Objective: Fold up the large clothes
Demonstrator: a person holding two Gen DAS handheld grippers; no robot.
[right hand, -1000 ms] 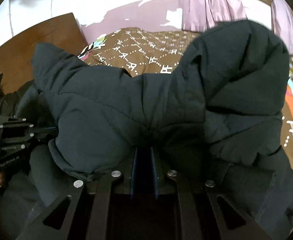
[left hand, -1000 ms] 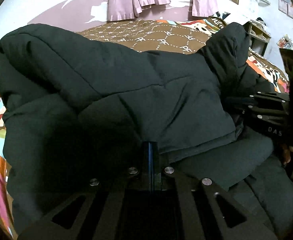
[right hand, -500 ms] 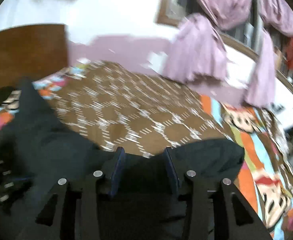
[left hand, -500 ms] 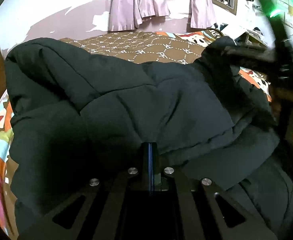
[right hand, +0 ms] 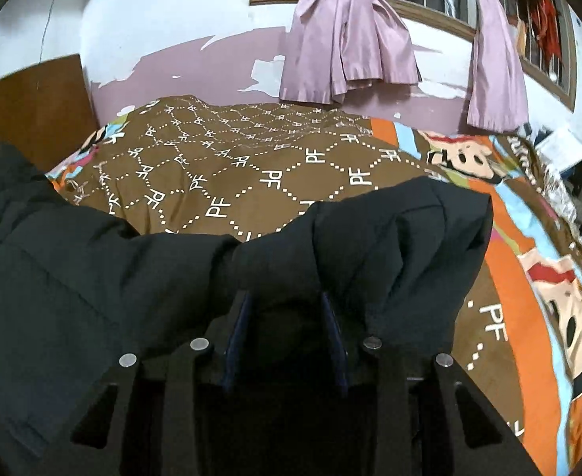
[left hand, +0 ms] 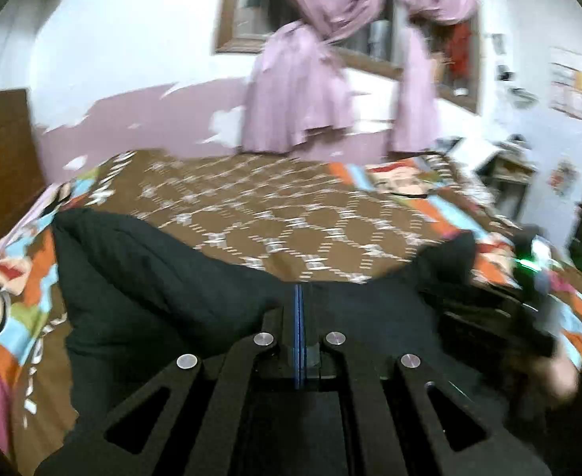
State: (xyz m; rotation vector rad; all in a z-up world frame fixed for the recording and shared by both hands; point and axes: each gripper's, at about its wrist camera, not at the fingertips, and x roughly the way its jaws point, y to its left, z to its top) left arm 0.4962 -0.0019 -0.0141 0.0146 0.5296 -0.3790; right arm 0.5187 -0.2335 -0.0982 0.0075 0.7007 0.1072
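Where the left gripper reaches forward, its two blue-edged fingers are pressed flat together with no gap between them; whether any fabric is pinched there cannot be told, though the dark quilted jacket lies right under and around the tips. Item: right gripper, jaws partly apart and closing, blue pads standing either side of a fold of the same jacket; fabric fills the gap between them, but pad contact is hidden in shadow. Item: jacket, black, puffy, bunched in thick folds across the near edge of the bed, one lobe raised at the right of the right wrist view, another spread to the left. Item: bed cover, brown with a white dotted diamond pattern and "PF" lettering, bordered by orange, blue and cartoon-print panels. Item: wooden headboard, at the left. Item: wall, white over peeling mauve paint. Item: knotted mauve curtains hanging before a wood-framed window. Item: right-hand device with green light, seen blurred at the right edge of the left wrist view.
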